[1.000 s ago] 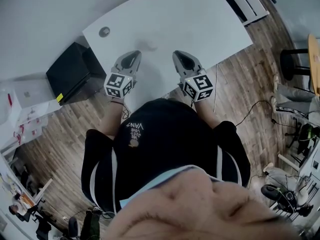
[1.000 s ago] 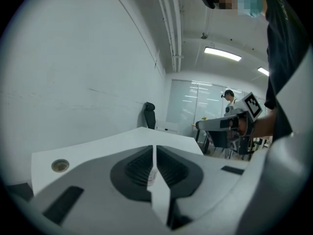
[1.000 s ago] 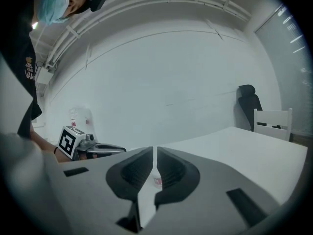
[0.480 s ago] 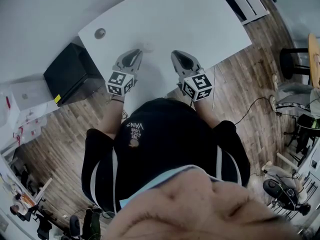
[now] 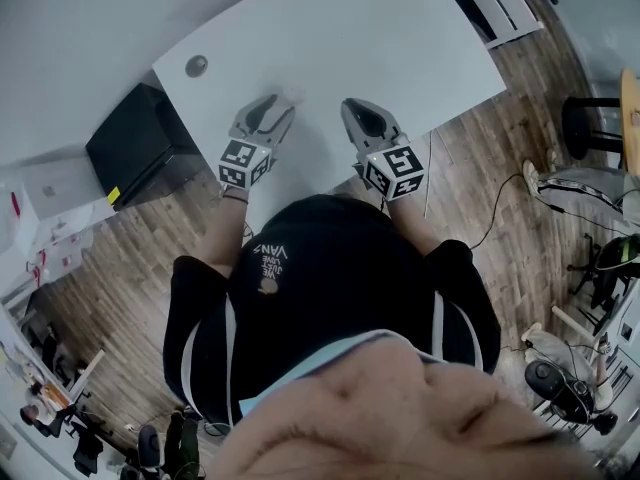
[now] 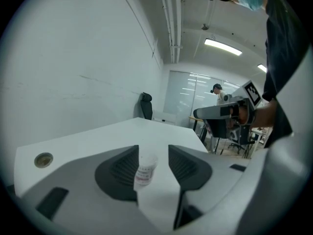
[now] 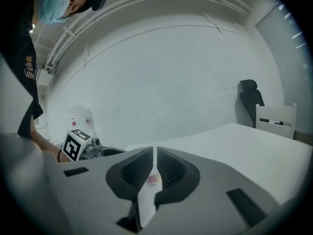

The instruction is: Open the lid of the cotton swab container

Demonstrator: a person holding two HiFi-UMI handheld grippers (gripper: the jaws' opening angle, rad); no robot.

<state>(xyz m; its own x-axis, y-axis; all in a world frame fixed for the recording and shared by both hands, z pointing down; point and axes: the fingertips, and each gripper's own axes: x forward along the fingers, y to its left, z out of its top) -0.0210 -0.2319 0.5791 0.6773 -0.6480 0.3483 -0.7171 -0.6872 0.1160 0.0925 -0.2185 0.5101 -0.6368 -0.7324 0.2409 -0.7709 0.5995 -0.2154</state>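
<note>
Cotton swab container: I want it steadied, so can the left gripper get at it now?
Probably yes: the left gripper's jaws are opening with the container standing between them, and nothing blocks the way.

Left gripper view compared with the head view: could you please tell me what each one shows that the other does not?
Only the left gripper view: the left gripper's jaws opening, with the container clearly seen through their gap, and a ceiling light. Only the head view: the black box on the wood floor. Both: the white table, its grommet and the right gripper.
</note>
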